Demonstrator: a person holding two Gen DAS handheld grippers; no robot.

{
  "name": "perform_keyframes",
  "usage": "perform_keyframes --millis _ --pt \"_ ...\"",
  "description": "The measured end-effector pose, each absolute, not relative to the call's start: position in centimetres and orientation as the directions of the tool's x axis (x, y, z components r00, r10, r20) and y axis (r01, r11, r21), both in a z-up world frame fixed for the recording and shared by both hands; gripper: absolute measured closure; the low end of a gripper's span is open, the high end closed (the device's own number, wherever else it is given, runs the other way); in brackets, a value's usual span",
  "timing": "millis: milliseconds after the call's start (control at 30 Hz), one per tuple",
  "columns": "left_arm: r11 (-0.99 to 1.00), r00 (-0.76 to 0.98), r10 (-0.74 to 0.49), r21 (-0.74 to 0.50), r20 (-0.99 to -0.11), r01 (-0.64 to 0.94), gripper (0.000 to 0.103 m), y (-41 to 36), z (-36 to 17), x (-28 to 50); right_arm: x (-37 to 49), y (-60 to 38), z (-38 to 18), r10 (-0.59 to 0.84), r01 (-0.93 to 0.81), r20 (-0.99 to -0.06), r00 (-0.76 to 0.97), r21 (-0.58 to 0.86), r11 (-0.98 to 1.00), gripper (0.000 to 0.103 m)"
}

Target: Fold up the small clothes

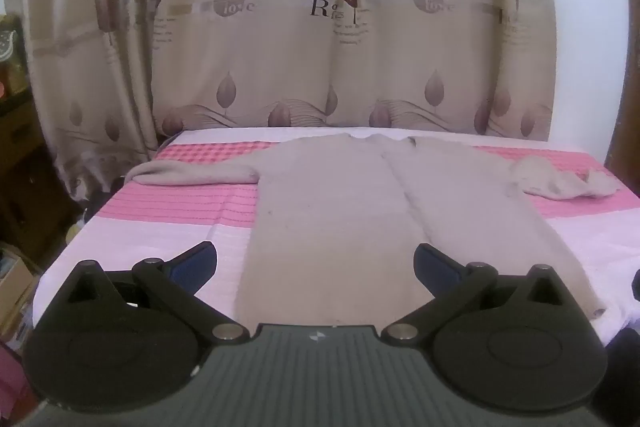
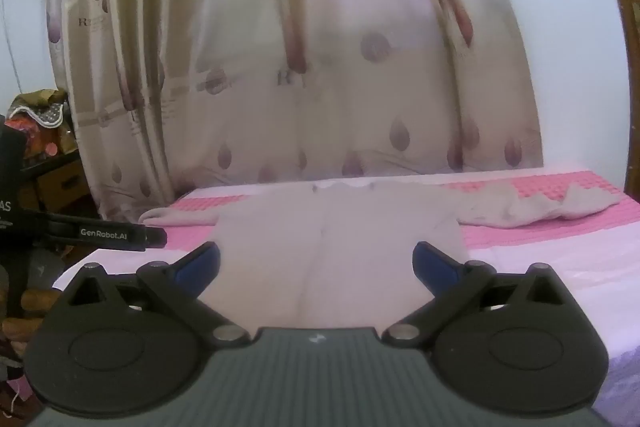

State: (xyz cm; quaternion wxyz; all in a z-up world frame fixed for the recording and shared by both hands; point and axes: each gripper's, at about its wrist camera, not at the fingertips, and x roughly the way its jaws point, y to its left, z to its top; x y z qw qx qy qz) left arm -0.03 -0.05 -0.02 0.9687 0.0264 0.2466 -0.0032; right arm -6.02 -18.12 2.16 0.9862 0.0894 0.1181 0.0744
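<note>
A beige long-sleeved cardigan (image 1: 332, 203) lies flat on the pink and white bed (image 1: 176, 211), hem toward me and neck at the far edge. Its left sleeve (image 1: 192, 173) stretches out straight; its right sleeve (image 1: 560, 183) lies crumpled. My left gripper (image 1: 316, 259) hovers over the hem, open, nothing between its blue fingertips. In the right wrist view the same cardigan (image 2: 340, 227) lies ahead, and my right gripper (image 2: 316, 261) is open above the near end with nothing held. The left gripper's black body (image 2: 104, 237) shows at that view's left edge.
A beige patterned curtain (image 1: 320, 47) hangs close behind the bed. Cluttered furniture and boxes (image 1: 16, 155) stand off the bed's left side. A dark wooden frame (image 2: 628, 27) rises at the right. The bed's left edge (image 1: 76, 247) drops to the floor.
</note>
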Motion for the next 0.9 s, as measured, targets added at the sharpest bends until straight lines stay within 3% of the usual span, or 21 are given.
perform_keyframes --millis 900 --pt "0.999 0.865 -0.011 0.040 -0.501 0.036 0.000 -1.1 -0.6 0.0 -5.7 -17.9 2.3 0.154 -0.109 -0.253 0.955 0.183 0.977 0.000"
